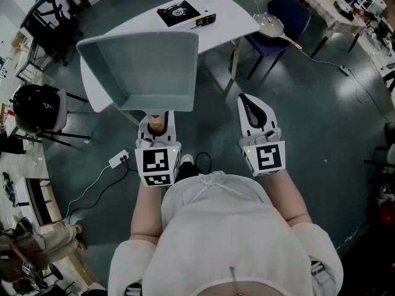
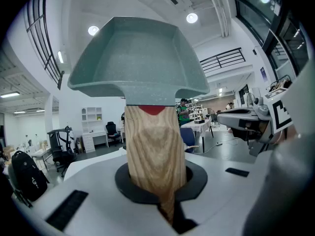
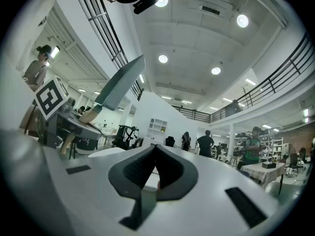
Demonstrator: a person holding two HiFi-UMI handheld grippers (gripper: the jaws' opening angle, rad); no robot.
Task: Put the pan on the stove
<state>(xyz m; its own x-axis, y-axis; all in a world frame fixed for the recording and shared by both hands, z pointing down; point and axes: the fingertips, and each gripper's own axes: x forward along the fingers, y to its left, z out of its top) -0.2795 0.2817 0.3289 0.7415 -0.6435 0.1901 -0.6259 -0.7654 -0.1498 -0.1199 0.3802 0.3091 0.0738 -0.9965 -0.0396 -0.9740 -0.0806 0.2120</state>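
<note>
Now, left hand-held gripper (image 1: 155, 128): clamped on the pan's wooden handle (image 2: 153, 146).
Pan (image 1: 145, 66): aloft (square, grey-green), well apart from the stove (image 1: 178, 12) on the white surface (image 1: 231, 20).
Right hand-held gripper (image 1: 247, 100): jaws together, empty.

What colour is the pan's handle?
Light wood grain; handle shows best in left gripper view.
</note>
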